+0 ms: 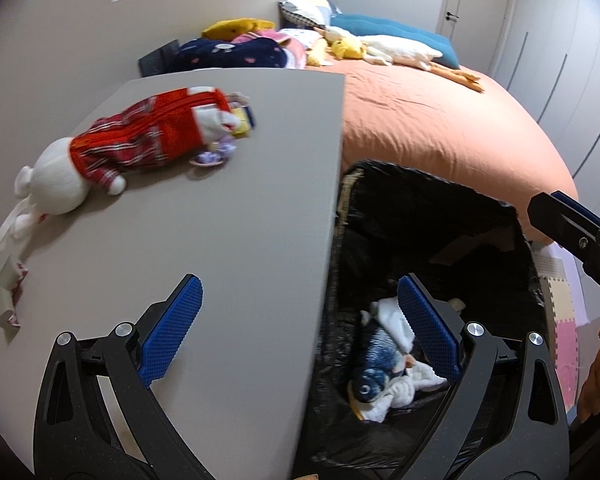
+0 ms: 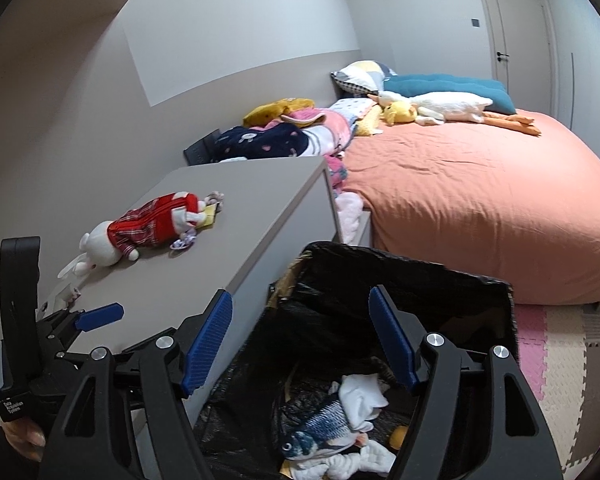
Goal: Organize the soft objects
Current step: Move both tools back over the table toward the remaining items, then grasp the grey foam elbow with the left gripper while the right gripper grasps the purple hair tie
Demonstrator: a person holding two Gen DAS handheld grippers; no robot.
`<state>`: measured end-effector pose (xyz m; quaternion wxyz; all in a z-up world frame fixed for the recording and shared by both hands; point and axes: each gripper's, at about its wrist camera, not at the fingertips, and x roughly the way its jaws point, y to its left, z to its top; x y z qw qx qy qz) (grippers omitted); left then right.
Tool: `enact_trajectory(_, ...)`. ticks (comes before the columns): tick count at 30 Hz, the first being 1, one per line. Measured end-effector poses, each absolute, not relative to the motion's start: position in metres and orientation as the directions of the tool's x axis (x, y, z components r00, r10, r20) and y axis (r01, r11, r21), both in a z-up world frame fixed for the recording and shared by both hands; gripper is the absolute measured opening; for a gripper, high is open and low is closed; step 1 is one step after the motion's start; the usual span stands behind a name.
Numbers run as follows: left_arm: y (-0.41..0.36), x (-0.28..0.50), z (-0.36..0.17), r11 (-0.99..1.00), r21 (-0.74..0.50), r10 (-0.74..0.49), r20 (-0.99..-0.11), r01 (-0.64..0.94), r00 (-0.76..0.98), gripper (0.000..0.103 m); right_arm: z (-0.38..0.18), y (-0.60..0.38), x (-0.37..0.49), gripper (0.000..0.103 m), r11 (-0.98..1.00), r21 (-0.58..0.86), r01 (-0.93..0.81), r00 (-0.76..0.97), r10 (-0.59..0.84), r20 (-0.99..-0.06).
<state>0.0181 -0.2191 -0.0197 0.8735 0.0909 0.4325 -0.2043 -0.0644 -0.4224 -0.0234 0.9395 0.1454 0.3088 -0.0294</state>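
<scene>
While both grippers hung over the near end of the room, neither of them held anything. The left gripper (image 1: 300,320) had its blue-padded fingers spread wide, straddling the right edge of the grey cabinet top (image 1: 228,208) and the black-lined bin (image 1: 432,208) that stood just beside it. The right gripper (image 2: 300,344) was likewise released, its fingers parted above the mouth of the bin (image 2: 400,276).

Down in the bin lay a blue plush fish (image 1: 374,364), head toward the camera, among crumpled white soft pieces (image 1: 396,320); the right wrist view showed the same fish (image 2: 320,428) under a white cloth (image 2: 360,396), with something small and yellow (image 2: 400,436) beside it, too hidden to identify.

On the cabinet top, well apart from the grippers, a white plush rabbit in a red plaid outfit (image 1: 112,152) lay on its side, its head nearer the wall. A small lilac-and-yellow bundle (image 1: 228,136) touched its far end; what it was could not be told.

Beyond the cabinet stretched a bed with an orange cover (image 2: 480,196). At its head lay a long white goose toy (image 2: 448,106), a yellow plush (image 2: 400,112), teal cushions (image 2: 448,84) and a heap of pink and navy fabric (image 2: 284,136)
</scene>
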Motion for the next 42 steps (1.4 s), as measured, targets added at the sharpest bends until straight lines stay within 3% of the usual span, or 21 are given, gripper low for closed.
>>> enact_trajectory(42,-0.026,0.078,-0.020,0.995,-0.005,-0.062,-0.792,0.095,0.607,0.096,-0.053,-0.287,0.073,0.072,0.980,0.185,-0.071,0.707,0.180,-0.684)
